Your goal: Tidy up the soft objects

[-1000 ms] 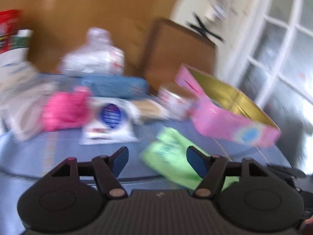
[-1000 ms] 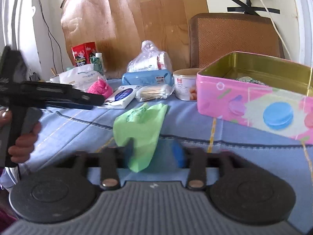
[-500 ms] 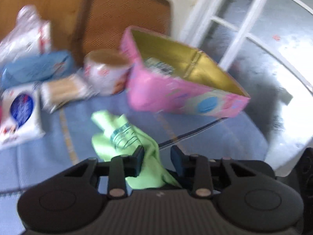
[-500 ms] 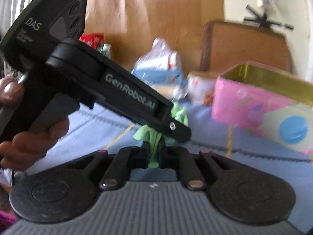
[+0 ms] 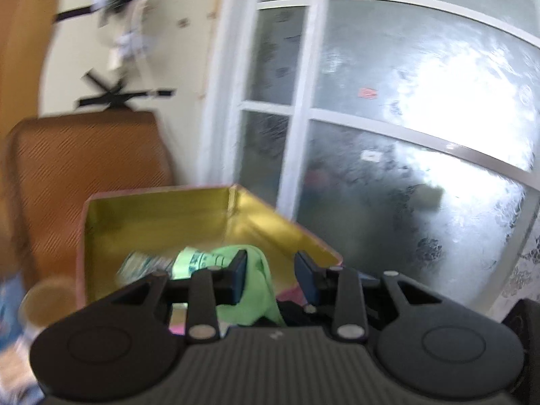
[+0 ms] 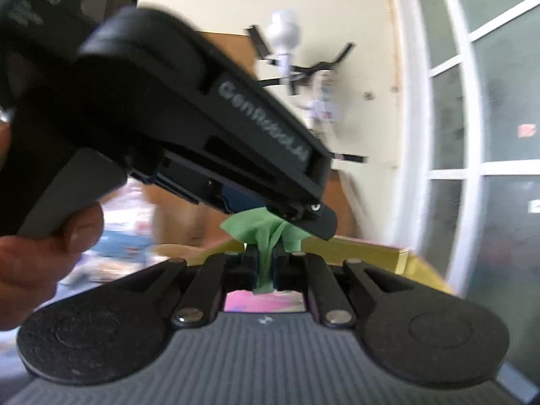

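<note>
Left wrist view, items by size. Frosted glass door (image 5: 388, 135) with white bars: fills the right side. Brown woven chair back (image 5: 87, 185): upper left, behind the tin. Pink tin (image 5: 162, 222), gold-lined, open-topped: centre, with a printed packet lying inside, blurred. Left gripper (image 5: 270, 275): blue pads stand apart in this view, yet green cloth (image 5: 249, 290) presses against the left pad and hangs over the tin's near edge; whether the right pad touches cloth cannot be told here.

Right wrist view. Left gripper (image 6: 303, 217), held by a hand (image 6: 44, 249): crosses the frame from upper left, its tip gripping the cloth's top. Right gripper (image 6: 265, 270): pads nearly together, clamped on the green cloth (image 6: 266, 236). Cloth: bunched into a narrow strip, long axis upright, stretched between the two tools, fanning at the upper end, above the tin's rim (image 6: 357, 248).
</note>
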The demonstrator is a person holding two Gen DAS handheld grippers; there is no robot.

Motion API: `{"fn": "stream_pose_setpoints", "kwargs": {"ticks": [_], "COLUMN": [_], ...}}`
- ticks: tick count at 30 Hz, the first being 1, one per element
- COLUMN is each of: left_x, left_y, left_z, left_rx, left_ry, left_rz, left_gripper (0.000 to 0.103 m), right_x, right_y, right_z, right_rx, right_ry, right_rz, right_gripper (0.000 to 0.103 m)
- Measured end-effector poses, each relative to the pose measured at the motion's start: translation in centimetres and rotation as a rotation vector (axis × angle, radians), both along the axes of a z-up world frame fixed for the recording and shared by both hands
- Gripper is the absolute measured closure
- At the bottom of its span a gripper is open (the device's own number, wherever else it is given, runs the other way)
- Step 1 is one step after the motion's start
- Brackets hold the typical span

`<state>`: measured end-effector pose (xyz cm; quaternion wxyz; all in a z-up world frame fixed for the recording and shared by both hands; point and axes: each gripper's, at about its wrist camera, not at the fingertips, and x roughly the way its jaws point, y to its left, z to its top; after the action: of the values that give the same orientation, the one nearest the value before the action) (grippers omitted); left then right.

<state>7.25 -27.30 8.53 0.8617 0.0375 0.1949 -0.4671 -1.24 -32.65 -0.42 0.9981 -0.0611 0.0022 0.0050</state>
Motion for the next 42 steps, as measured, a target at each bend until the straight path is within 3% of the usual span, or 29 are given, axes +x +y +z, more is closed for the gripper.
{"fn": "stream_pose_setpoints", "kwargs": {"ticks": [2, 5, 7, 9, 10, 17, 25, 29, 33, 38, 42], "left_x": [0.5, 0.9, 2.3, 3.7, 4.1, 3.3, -0.1, -1.3, -2.5, -3.8, -4.5], "left_y": [-1.9, -4.0, -4.6, -4.0, -3.3, 2.3, 12.0, 18.4, 25.5, 34.3, 37.9], "left_z": [-0.1, -0.4, -0.9, -1.5, -1.7, -2.9, -5.3, -6.7, -8.2, -9.3, -9.6], "left_rx": [0.004, 0.025, 0.022, 0.012, 0.004, -0.014, -0.039, -0.049, -0.044, -0.114, -0.240], "left_ry": [-0.019, -0.050, -0.006, 0.049, 0.068, 0.099, 0.134, 0.177, 0.195, 0.246, 0.266], "left_rz": [-0.026, -0.008, 0.059, 0.108, 0.131, 0.225, 0.380, 0.510, 0.706, 0.963, 1.010], "left_gripper": [0.072, 0.056, 0.050, 0.050, 0.050, 0.049, 0.046, 0.046, 0.046, 0.046, 0.046], "right_x": [1.1, 3.5, 5.6, 7.5, 8.0, 5.4, 3.9, 3.5, 3.8, 5.3, 7.6], "right_y": [-1.5, -3.7, -5.0, -5.8, -6.3, -7.4, -3.1, 1.4, 5.9, 11.3, 15.4], "right_z": [0.0, 0.1, 0.1, -0.2, -0.3, -0.1, 0.1, 0.3, 0.1, 0.5, 1.7], "right_rx": [0.009, 0.026, 0.022, -0.014, -0.009, 0.108, 0.168, 0.117, 0.076, 0.045, 0.062], "right_ry": [0.001, 0.013, 0.057, 0.128, 0.143, 0.103, 0.062, 0.098, 0.174, 0.266, 0.311], "right_rz": [-0.052, -0.124, -0.176, -0.233, -0.263, -0.253, -0.084, 0.078, 0.223, 0.407, 0.523], "right_gripper": [0.092, 0.092, 0.086, 0.050, 0.046, 0.046, 0.046, 0.047, 0.047, 0.047, 0.047]}}
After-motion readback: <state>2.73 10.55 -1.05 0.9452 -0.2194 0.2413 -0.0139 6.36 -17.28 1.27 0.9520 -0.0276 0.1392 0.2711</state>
